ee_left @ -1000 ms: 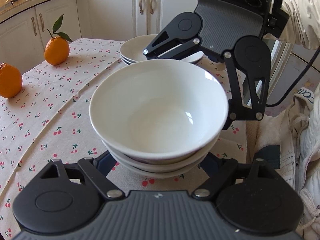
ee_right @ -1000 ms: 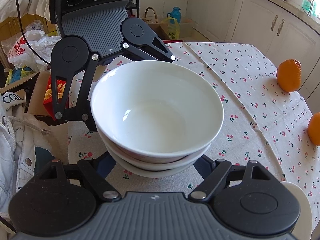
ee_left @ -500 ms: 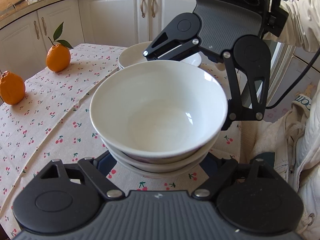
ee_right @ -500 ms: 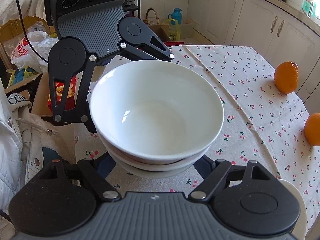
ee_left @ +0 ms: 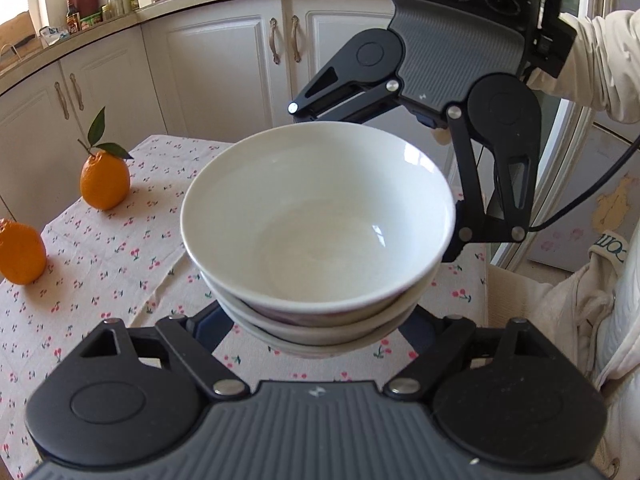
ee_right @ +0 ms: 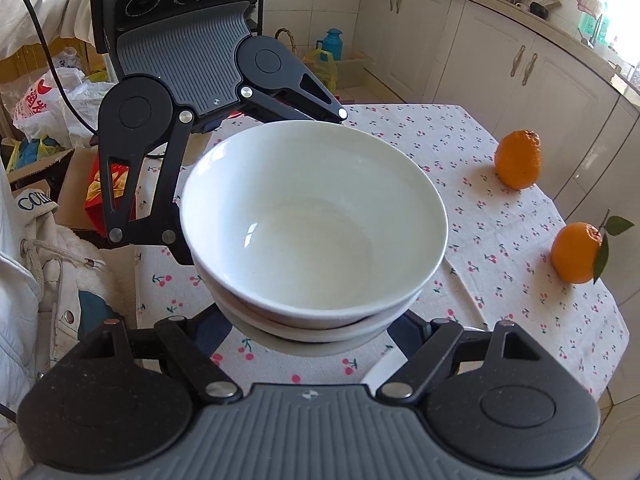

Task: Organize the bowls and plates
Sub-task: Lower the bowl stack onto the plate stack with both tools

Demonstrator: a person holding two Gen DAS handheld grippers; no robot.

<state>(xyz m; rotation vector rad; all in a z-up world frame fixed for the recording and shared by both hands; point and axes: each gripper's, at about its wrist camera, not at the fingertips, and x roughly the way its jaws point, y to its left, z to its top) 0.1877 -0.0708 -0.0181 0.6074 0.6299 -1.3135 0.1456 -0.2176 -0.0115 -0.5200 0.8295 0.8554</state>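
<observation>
A stack of white bowls (ee_left: 318, 236) hangs in the air above the cherry-print table, also seen in the right wrist view (ee_right: 314, 228). My left gripper (ee_left: 316, 340) and my right gripper (ee_right: 316, 340) face each other and clamp the stack from opposite sides, their fingers spread wide around the lower bowls. The fingertips are hidden under the stack. The opposite gripper shows behind the bowls in each view: the right gripper in the left wrist view (ee_left: 460, 80), the left gripper in the right wrist view (ee_right: 192, 76). A white plate edge (ee_right: 384, 368) peeks out below the right gripper.
Two oranges (ee_left: 105, 180) (ee_left: 20, 252) sit on the tablecloth (ee_left: 100, 272), also in the right wrist view (ee_right: 518, 165) (ee_right: 576, 253). White cabinets (ee_left: 224, 60) stand behind. A person in white (ee_left: 616, 320), bags and boxes (ee_right: 48, 100) lie beside the table.
The bowl stack and both grippers have risen higher above the table. The plate stack behind has dropped out of the left wrist view.
</observation>
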